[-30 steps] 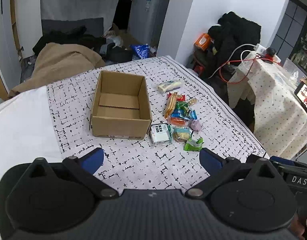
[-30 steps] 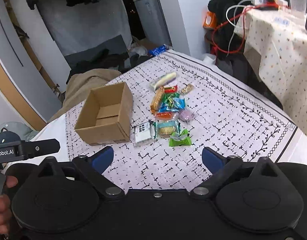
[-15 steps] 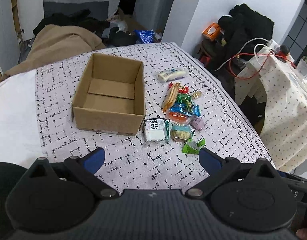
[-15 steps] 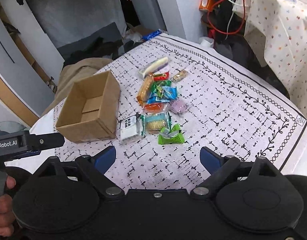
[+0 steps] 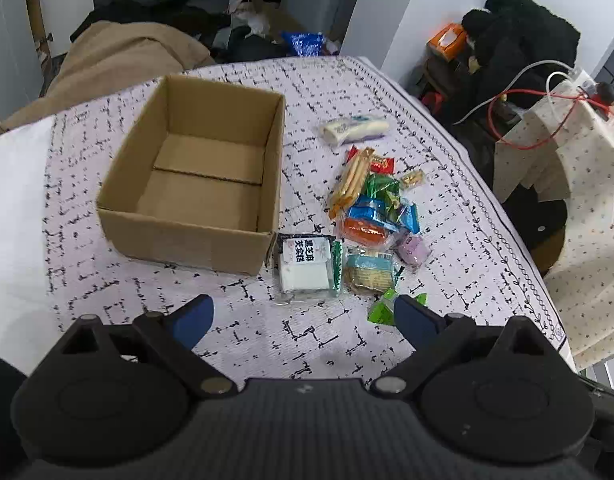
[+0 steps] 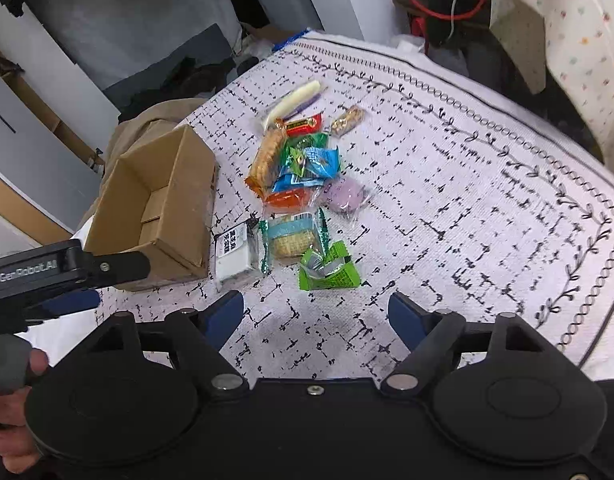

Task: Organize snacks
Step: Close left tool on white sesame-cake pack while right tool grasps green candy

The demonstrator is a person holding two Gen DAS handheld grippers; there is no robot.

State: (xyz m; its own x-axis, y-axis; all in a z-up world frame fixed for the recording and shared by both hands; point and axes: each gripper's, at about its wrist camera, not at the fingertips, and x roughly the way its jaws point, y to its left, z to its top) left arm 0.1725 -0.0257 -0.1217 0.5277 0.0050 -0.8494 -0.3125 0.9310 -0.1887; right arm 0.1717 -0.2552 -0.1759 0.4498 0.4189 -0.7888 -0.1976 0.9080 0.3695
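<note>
Approaching the snack pile with both tools angled down over the patterned white cloth on the surface; nothing is held yet. The left gripper has its jaws spread wide and empty. The right gripper has its jaws closing, still apart, with nothing between them.

The open brown cardboard box stands empty, left of the pile. Nearest my right tool is the bright green crinkled foil wrapper, lying just ahead of the jaws and a little apart from the rest.

I judge the step in hand to be the first pick. Best to take the green wrapper alone: come down straight, straddle its middle, and close only once both pads are level with it. It is light and slippery, so a shallow pinch may skate off.

Count, as far as overlap allows:
- box: one
- white block in clear film, beside the box corner: one
- clear-wrapped cracker pack: one
- purple round sweet: one
- long white roll: one
- small gold bar: one
- stacked mid-pile packets: roughly five, uncertain
</note>
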